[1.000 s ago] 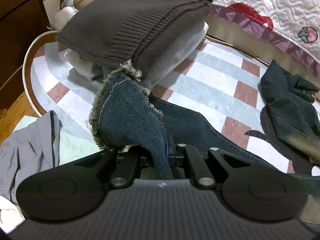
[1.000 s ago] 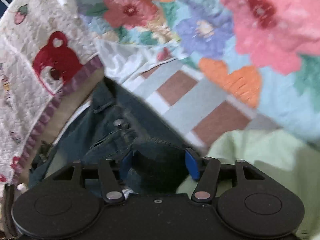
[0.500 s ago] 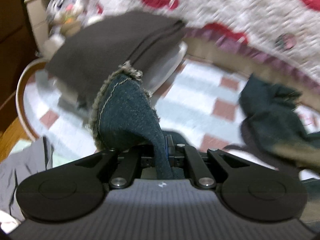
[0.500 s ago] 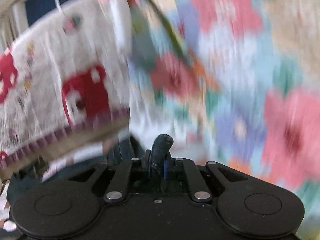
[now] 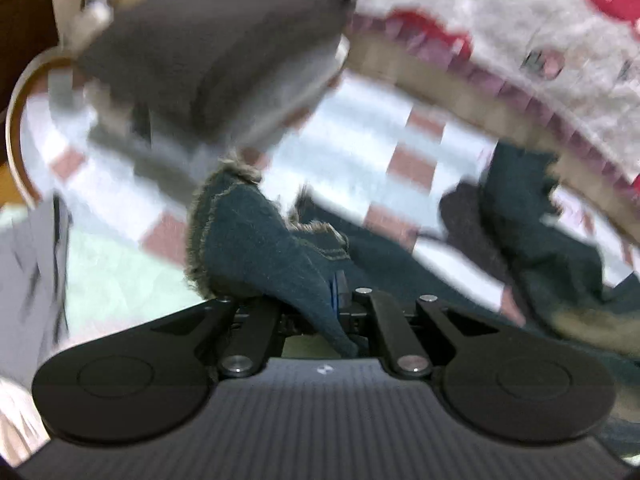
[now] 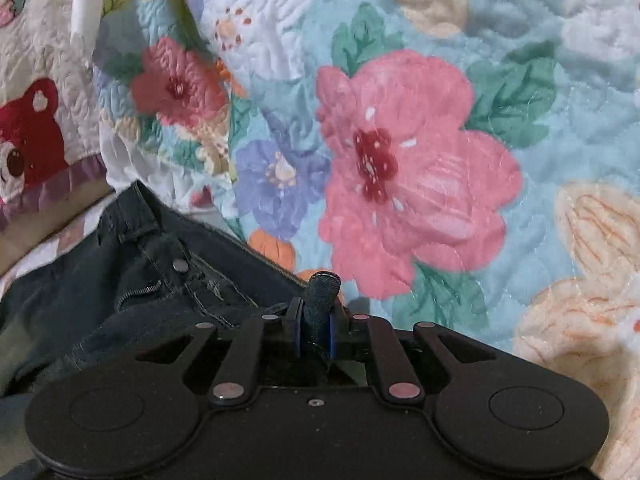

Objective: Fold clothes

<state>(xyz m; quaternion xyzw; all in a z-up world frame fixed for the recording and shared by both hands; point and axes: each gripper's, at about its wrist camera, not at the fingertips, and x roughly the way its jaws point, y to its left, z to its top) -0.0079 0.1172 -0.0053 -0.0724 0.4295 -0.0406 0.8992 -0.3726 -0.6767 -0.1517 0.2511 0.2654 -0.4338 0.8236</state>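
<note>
Left wrist view: my left gripper [image 5: 334,292] has its jaws closed tight on a frayed hem of the jeans [image 5: 256,248], lower centre of frame. Against a second ago the frame is blurred and the folded dark sweater [image 5: 208,56] sits higher, upper left; a second frayed hem now shows just right of the first. I judge I am drawing one leg over the other. One checked rug [image 5: 380,144]; one grey garment [image 5: 32,264] at left edge; one dark heap at right, too smeared to name.

Right wrist view: my right gripper [image 6: 314,320], open around denim a second ago, now has its jaws pinched on a fold of the waistband. Both ends held, so a lengthwise fold looks possible. One jeans button [image 6: 180,266], one floral quilt [image 6: 400,152], one bear-print quilt [image 6: 32,136] at left.
</note>
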